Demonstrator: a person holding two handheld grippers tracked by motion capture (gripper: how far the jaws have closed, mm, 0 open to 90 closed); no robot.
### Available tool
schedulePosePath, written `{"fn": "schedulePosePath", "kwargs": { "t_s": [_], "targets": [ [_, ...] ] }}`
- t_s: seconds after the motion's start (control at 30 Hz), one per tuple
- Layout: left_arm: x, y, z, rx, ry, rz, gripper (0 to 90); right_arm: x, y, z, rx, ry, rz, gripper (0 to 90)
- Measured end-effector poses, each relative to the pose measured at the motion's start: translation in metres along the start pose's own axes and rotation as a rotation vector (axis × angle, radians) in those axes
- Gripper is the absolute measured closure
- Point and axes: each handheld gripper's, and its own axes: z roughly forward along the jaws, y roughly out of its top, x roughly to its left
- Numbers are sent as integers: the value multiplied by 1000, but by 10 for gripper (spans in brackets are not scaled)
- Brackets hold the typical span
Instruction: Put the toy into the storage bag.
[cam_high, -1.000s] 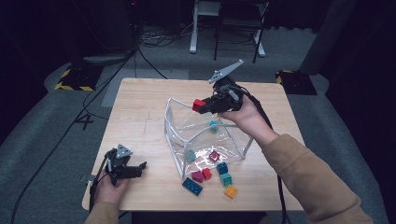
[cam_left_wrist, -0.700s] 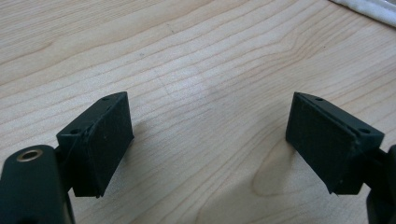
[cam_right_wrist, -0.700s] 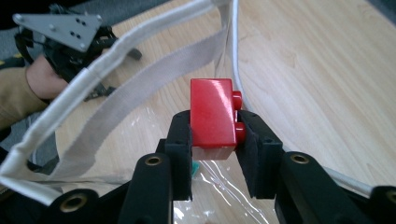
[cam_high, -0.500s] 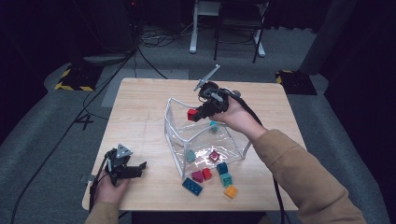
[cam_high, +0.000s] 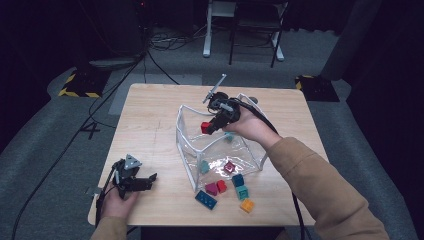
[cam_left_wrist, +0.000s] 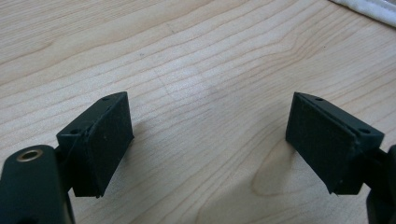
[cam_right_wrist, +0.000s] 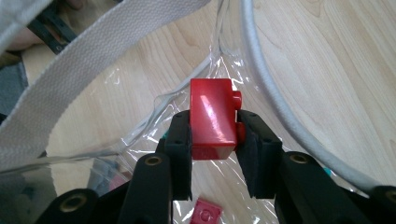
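Observation:
A clear plastic bag (cam_high: 187, 145) with a white rim stands open in the middle of the table. My right gripper (cam_high: 210, 125) is shut on a red brick (cam_right_wrist: 212, 119) and holds it inside the bag's mouth, above the bag's floor; the red brick (cam_high: 205, 127) hangs near the bag's left wall. A teal brick (cam_high: 204, 166) and a dark red brick (cam_high: 229, 167) lie inside the bag. My left gripper (cam_high: 142, 181) rests open near the front left edge, its pads (cam_left_wrist: 105, 140) wide apart over bare wood.
Several loose bricks lie in front of the bag: blue (cam_high: 206, 199), crimson (cam_high: 211, 189), red (cam_high: 221, 185), dark teal (cam_high: 238, 180), teal (cam_high: 242, 192) and orange (cam_high: 247, 205). The bag's white strap (cam_right_wrist: 70, 74) crosses the right gripper view. Cables run on the floor behind the table.
My right gripper has carried the red brick from above the bag's far rim down and leftward into the bag's mouth. The left gripper has stayed still.

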Motion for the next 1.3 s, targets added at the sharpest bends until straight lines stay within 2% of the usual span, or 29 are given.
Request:
{"fn": "schedulePosePath", "kwargs": {
  "t_s": [0.2,0.33,0.4,0.5,0.7,0.93,1.3],
  "targets": [
    [0,0,0,0,0,0,152,7,-3,1,9,7,-38,673],
    [0,0,0,0,0,0,152,7,-5,1,24,37,-45,672],
    [0,0,0,0,0,0,152,7,-6,2,35,72,-37,671],
    [0,0,0,0,0,0,151,6,-6,4,55,96,-22,669],
    [0,0,0,0,0,0,151,5,-7,6,50,84,-4,575],
    [0,0,0,0,0,0,151,5,-9,-2,-26,41,9,538],
    [0,0,0,0,0,0,152,11,-27,-35,-182,-13,22,544]
  ]
}}
